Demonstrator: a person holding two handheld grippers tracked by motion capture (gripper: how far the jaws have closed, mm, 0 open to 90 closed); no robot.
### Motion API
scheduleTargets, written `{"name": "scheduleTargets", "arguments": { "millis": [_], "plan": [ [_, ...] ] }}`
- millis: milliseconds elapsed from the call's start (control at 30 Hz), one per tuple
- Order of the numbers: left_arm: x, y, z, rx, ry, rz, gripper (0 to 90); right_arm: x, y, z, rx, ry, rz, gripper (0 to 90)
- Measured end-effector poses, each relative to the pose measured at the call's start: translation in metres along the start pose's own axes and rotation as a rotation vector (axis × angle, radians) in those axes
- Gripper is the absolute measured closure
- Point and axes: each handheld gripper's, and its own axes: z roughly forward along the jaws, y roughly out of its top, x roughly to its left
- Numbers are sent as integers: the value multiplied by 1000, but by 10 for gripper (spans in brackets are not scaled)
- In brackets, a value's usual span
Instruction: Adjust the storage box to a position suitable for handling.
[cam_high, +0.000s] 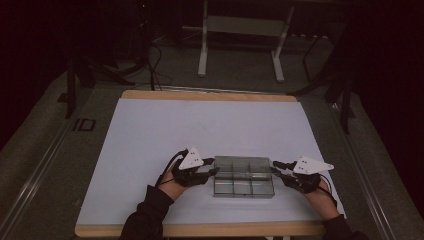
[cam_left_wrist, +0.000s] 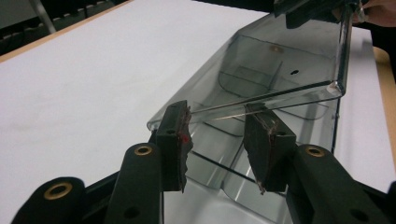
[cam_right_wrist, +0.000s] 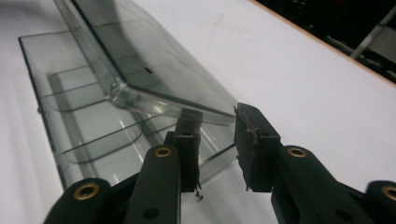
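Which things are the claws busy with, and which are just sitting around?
Busy with: the clear plastic box, its lid tilted up, left claw, right claw, one at each end.

Just around: white table cover, white frame on the floor behind.

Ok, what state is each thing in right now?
Box: clear, divided into compartments, they look empty, resting on the table.
Lid: part open, raised at an angle above the box.
Left gripper: open, jaws astride the lid's edge, at the box's left end.
Right gripper: open, jaws astride the lid's edge, at the box's right end.
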Motion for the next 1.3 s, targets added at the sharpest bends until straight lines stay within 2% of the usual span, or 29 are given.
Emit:
{"name": "scheduleTargets", "arguments": {
  "millis": [233,400,600,900,1300],
  "plan": [
    [1,10,3,-11,22,28,665,-2,8,0,-10,-31,-17,751],
    [5,13,4,-20,47,23,716,-6,11,0,-12,-40,-13,783],
    [10,16,6,-35,55,-3,747,-11,14,1,-20,-42,10,798],
    [19,18,14,-33,75,-49,771,-17,19,6,-25,-60,24,804],
    [30,21,22,-35,87,-83,787,-27,27,15,-21,-72,50,797]
  ]
}}
